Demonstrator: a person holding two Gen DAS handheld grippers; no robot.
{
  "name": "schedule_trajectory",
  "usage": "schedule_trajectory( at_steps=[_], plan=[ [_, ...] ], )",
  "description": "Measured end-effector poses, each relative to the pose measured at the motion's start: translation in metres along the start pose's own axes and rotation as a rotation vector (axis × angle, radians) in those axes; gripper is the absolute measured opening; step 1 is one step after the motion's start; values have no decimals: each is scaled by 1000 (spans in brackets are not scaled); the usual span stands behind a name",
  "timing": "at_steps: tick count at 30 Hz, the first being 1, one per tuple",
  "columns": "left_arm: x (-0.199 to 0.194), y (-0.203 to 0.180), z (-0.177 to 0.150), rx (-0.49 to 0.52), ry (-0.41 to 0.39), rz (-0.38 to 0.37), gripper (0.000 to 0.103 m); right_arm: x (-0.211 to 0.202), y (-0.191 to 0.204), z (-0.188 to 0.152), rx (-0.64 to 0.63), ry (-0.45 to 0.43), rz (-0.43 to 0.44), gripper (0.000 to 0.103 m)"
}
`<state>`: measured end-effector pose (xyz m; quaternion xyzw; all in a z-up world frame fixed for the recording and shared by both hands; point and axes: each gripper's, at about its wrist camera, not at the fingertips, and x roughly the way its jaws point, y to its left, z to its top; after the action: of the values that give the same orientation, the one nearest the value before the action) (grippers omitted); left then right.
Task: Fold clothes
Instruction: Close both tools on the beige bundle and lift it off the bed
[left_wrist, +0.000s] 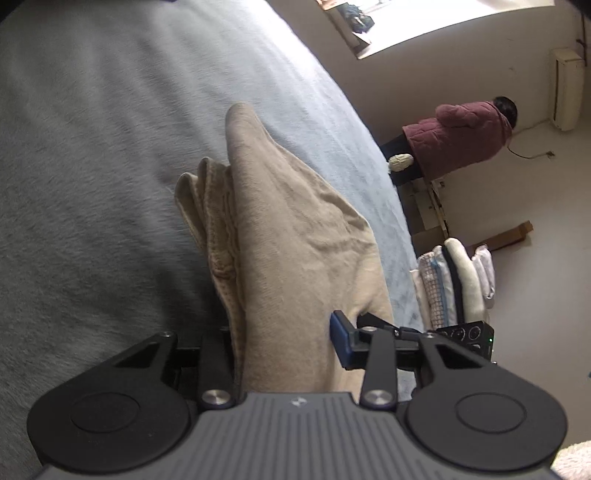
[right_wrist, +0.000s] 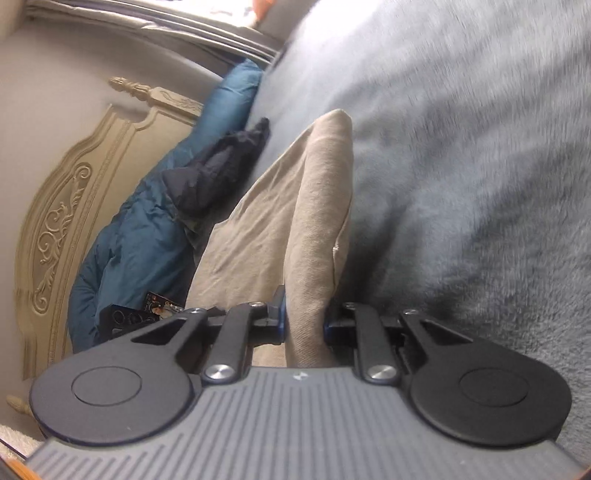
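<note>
Two wrist cameras look forward along hand-held grippers over a bed covered by a plush grey-blue blanket (left_wrist: 92, 166).

In the left wrist view, the left gripper (left_wrist: 286, 339) has a beige garment (left_wrist: 295, 229) bunched between its fingers. The blue pad (left_wrist: 340, 338) of the one finger that shows presses against the cloth on the right side; the other finger is hidden behind the fabric. The jaws stand fairly wide, filled by thick folds of cloth. The garment runs forward from the gripper and rises to a rounded peak, with a stitched hem edge showing on its left side, all above the blanket. Beyond the bed's edge, on the right, a stack of folded laundry (left_wrist: 458, 280) sits on the floor side. Farther off, a person in a maroon quilted coat (left_wrist: 458, 136) stands facing the wall, near a white wall unit (left_wrist: 567, 88).

In the right wrist view, the right gripper (right_wrist: 303, 326) pinches a narrow fold of the same beige garment (right_wrist: 288, 206) between its two blue-edged fingers, jaws drawn close around it. The cloth stretches forward to a rounded tip over the blanket (right_wrist: 461, 147). To the left lie a teal padded jacket (right_wrist: 147, 236) with a dark piece of clothing (right_wrist: 218, 173) on it, against a carved cream headboard (right_wrist: 62, 218).
</note>
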<state>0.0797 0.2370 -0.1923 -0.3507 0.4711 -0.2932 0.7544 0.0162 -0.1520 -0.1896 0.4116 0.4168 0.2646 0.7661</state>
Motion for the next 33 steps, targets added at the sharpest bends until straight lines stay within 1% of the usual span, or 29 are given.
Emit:
schedule_trajectory(
  at_steps=[5, 8, 10, 14, 17, 20, 25, 30, 33],
  plan=[
    [3, -42, 9, 66, 10, -26, 39, -39, 8, 5, -20, -71, 14, 15],
    [12, -76, 18, 148, 35, -50, 39, -73, 9, 3, -10, -151, 24, 15],
    [21, -101, 21, 217, 67, -63, 39, -101, 9, -1, -1, -224, 29, 15],
    [60, -164, 27, 360, 171, -84, 39, -165, 2, -16, 32, -391, 25, 15],
    [100, -217, 23, 482, 256, -118, 38, -217, -6, -31, 78, -533, 3, 15],
    [146, -271, 12, 585, 346, -178, 38, -271, -13, -52, 123, -690, -42, 15],
    [236, -359, -31, 737, 513, -290, 38, -359, -24, -94, 199, -954, -159, 15],
    [335, -431, -103, 825, 676, -395, 37, -439, -49, -134, 294, -1191, -320, 15],
    [395, -468, -147, 850, 745, -454, 37, -484, -76, -148, 357, -1305, -394, 15]
  ],
)
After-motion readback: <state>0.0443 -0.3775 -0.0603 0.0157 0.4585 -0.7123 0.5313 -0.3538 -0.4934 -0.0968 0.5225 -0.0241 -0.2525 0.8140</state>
